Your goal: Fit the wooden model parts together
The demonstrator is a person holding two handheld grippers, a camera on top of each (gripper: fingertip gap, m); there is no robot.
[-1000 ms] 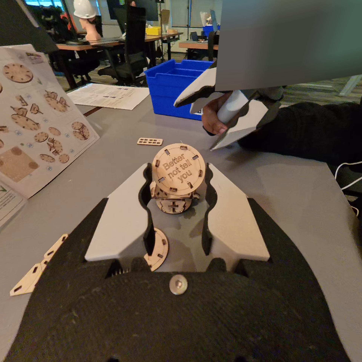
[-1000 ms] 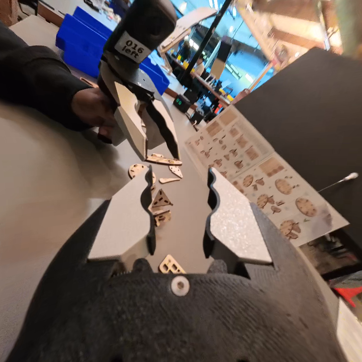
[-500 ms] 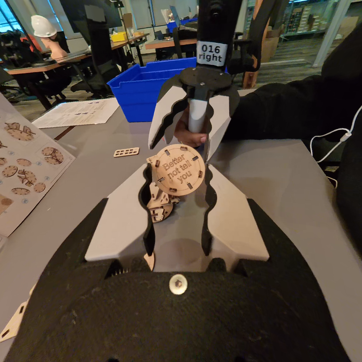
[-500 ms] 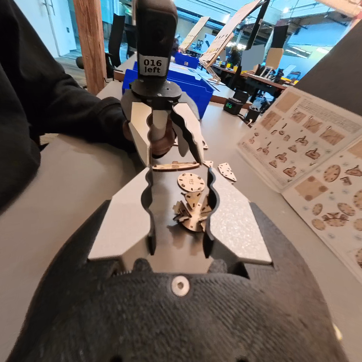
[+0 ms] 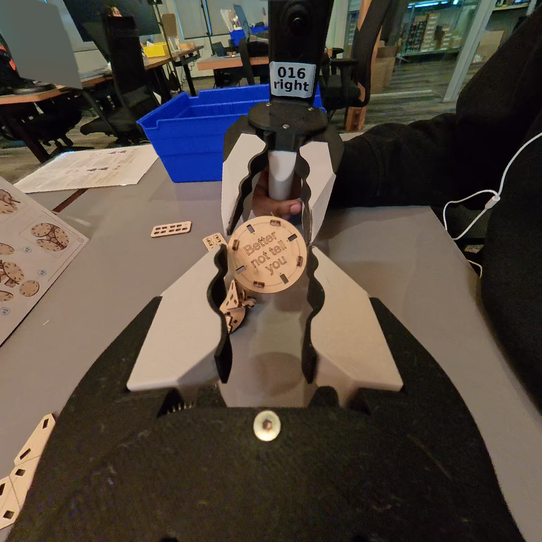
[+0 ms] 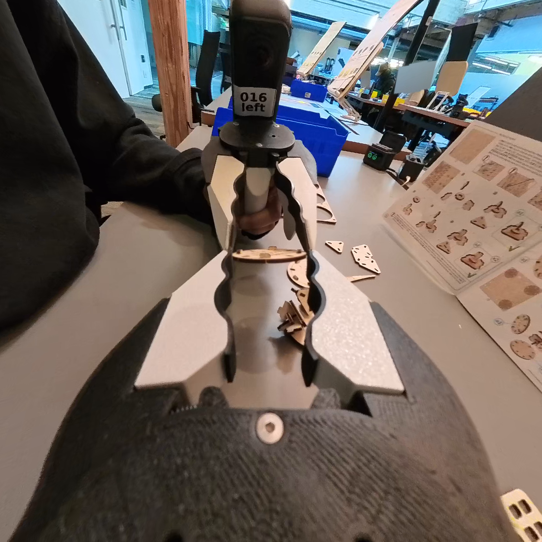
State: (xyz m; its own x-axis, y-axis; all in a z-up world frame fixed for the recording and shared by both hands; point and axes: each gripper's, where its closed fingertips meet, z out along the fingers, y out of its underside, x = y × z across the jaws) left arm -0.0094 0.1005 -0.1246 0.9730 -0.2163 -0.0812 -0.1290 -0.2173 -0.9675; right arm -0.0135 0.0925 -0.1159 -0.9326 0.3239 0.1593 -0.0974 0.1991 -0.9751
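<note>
On the grey table (image 5: 117, 293), seen from the left wrist view, a blue bin (image 5: 190, 146) sits at 11 o'clock near the far edge. A printed instruction sheet (image 5: 32, 258) with assembly drawings lies at 9 o'clock.

The left gripper (image 5: 267, 258) reaches toward 12 o'clock. Its fingertips are clamped on opposite edges of a round wooden disc (image 5: 267, 255), which is engraved, slotted and raised clear of the tabletop. The right gripper (image 5: 268, 231) comes in head-on from 12 o'clock, held by a hand in a dark sleeve. Its tips straddle the far rim of the same disc, but whether they press on it or just frame it cannot be told.

Beneath the disc, toward 7 o'clock, a small partly built wooden assembly (image 5: 234, 305) rests on the table. A slotted strip (image 5: 171, 229) lies at 10 o'clock, and flat triangular pieces (image 6: 365, 258) lie beyond.

The disc looks thin and is pinched only at its rim. If the two grippers push or twist against each other, it could pop free or flex, then drop onto the assembly below and knock it over.
</note>
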